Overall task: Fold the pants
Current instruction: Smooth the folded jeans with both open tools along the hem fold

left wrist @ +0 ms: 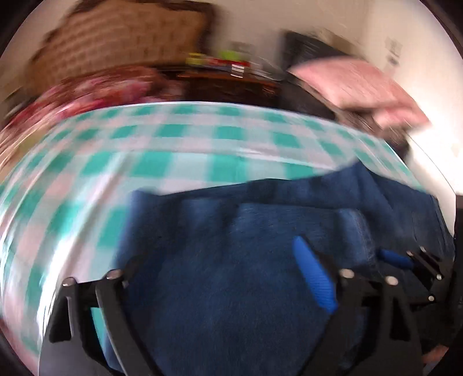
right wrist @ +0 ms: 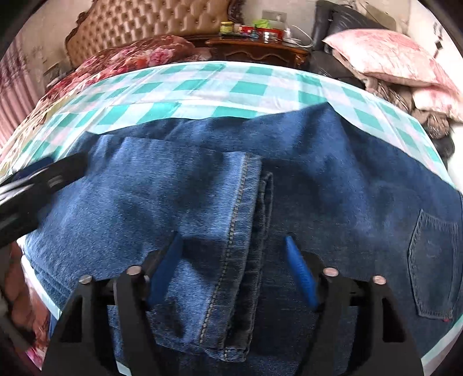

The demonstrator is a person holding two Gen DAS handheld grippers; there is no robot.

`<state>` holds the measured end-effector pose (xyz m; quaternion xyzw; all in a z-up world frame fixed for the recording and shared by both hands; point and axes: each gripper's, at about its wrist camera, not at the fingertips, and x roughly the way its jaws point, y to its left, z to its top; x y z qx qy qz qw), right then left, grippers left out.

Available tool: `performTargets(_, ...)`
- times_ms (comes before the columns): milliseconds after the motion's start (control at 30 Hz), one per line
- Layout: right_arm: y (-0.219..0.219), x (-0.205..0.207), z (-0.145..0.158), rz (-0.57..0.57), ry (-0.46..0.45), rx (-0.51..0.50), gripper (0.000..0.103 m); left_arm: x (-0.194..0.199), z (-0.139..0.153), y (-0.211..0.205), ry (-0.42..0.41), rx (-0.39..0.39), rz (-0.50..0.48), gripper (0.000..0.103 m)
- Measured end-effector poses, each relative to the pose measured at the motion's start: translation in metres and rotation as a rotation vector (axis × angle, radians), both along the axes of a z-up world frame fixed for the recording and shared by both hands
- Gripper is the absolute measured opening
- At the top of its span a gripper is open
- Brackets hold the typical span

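Observation:
Blue denim pants (right wrist: 318, 179) lie on a teal and white checked sheet (right wrist: 231, 84), with the leg ends folded over the upper part; the hems (right wrist: 246, 231) lie in the middle and a back pocket (right wrist: 434, 266) shows at the right. My right gripper (right wrist: 234, 254) is open, its blue pads either side of the hems just above the denim. My left gripper (left wrist: 217, 260) is open over the folded left part of the pants (left wrist: 231, 260); its left fingertip is hidden by cloth and blur. It also shows at the left edge of the right wrist view (right wrist: 43, 176).
A tufted headboard (right wrist: 144, 26) and a floral quilt (right wrist: 130, 55) are at the back left. A dark nightstand (right wrist: 260, 49) with jars stands behind the bed. Pink pillows (right wrist: 390, 57) and piled cloth lie at the back right.

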<state>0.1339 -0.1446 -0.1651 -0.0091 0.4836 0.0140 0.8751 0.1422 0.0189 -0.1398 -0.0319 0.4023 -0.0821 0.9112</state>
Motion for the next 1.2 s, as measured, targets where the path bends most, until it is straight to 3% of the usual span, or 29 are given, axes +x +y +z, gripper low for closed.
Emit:
performTargets(100,-0.001,0.001,0.000,-0.004,-0.002,-0.010,0.077,-0.029,-0.007,0.010,-0.017,0.038,0.083,0.101)
performTargets(233,-0.008,0.003,0.000,-0.032,0.013,0.000,0.088,-0.048,-0.014,0.016,-0.012,0.034,0.038,0.101)
performTargets(300,-0.017,0.000,0.006,-0.053,0.010,0.042,0.088,-0.054,-0.019,0.021,-0.009,0.058,0.065,0.101)
performTargets(333,-0.021,-0.003,0.012,-0.070,-0.014,0.040,0.088,-0.058,-0.021,0.025,-0.009,0.029,0.050,0.101)
performTargets(367,-0.023,-0.006,0.018,-0.089,-0.042,0.015,0.088,-0.061,-0.023,0.028,-0.011,0.010,0.036,0.101)
performTargets(467,-0.030,-0.010,0.034,-0.148,-0.093,-0.085,0.088,-0.066,-0.032,0.022,-0.024,0.097,0.042,0.101)
performTargets(533,-0.036,-0.008,0.038,-0.173,-0.106,-0.090,0.088,-0.069,-0.037,0.018,-0.027,0.116,0.029,0.101)
performTargets(767,-0.033,0.013,0.036,-0.129,-0.038,0.040,0.089,-0.072,-0.045,0.020,-0.049,0.105,0.048,0.101)
performTargets(833,-0.017,0.023,0.035,-0.056,-0.040,0.083,0.089,-0.074,-0.046,0.020,-0.061,0.101,0.059,0.101)
performTargets(900,0.004,0.033,0.035,0.007,-0.051,0.055,0.089,-0.075,-0.046,0.020,-0.073,0.103,0.063,0.101)
performTargets(967,0.019,0.046,0.030,0.045,-0.045,0.055,0.086,-0.076,-0.047,0.020,-0.085,0.101,0.066,0.101)
performTargets(1033,0.021,0.059,0.022,0.012,-0.015,0.008,0.061,-0.077,-0.047,0.019,-0.095,0.104,0.068,0.101)
performTargets(1067,0.020,0.063,0.017,-0.002,-0.004,-0.011,0.057,-0.078,-0.047,0.019,-0.099,0.102,0.068,0.101)
performTargets(1167,0.016,0.069,0.005,-0.012,-0.001,-0.040,0.053,-0.081,-0.047,0.020,-0.112,0.098,0.064,0.100)
performTargets(1200,0.017,0.069,0.005,-0.006,-0.007,-0.050,0.053,-0.082,-0.046,0.021,-0.117,0.097,0.066,0.095)
